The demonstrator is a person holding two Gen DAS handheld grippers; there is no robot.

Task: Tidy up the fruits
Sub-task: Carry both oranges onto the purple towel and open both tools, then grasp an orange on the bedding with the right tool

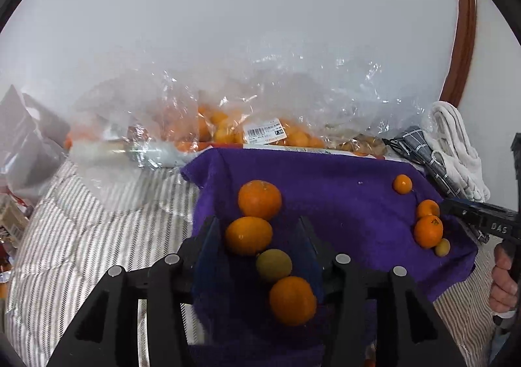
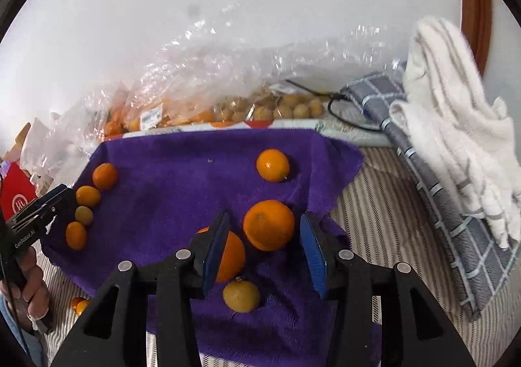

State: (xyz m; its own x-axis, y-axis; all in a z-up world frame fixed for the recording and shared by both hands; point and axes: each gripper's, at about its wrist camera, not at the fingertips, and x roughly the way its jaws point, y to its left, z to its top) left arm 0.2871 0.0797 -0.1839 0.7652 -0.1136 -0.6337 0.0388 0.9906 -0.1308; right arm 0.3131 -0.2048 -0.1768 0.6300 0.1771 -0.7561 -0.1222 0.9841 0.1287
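On the purple towel point(image 1: 342, 191), spread over a striped bed cover point(image 1: 97, 230), the fruit lies in two groups.

1. Left group. Four pieces form a row in the left wrist view: two large oranges point(image 1: 259, 199) at the far end, a greenish fruit point(image 1: 273, 265) next, and one more orange point(image 1: 292, 300) nearest the camera. The left claw point(image 1: 257, 236) hangs over this row with its jaws spread. The second orange and the greenish fruit show between the fingers, but no pad presses on either.

2. Right group. The right wrist view shows a small orange point(image 2: 273, 165) set apart at the far side, two large oranges point(image 2: 268, 225) close together, and a dull yellow fruit point(image 2: 241, 296) nearest the camera. The right claw point(image 2: 265, 246) is likewise spread. One large orange sits between its fingers, clear of both pads; the other is partly hidden behind the left-hand finger.

3. Remaining stock. Behind the towel, clear plastic bags point(image 1: 228, 112) hold many more oranges, and a further bag holds small tan fruit point(image 2: 286, 109). At least one loose fruit point(image 2: 79, 305) lies off the towel on the bed cover.

4. Status. Judged from this layout, sorting is under way but far from complete: eight pieces are placed, neither claw carries anything, and the bags are largely full.
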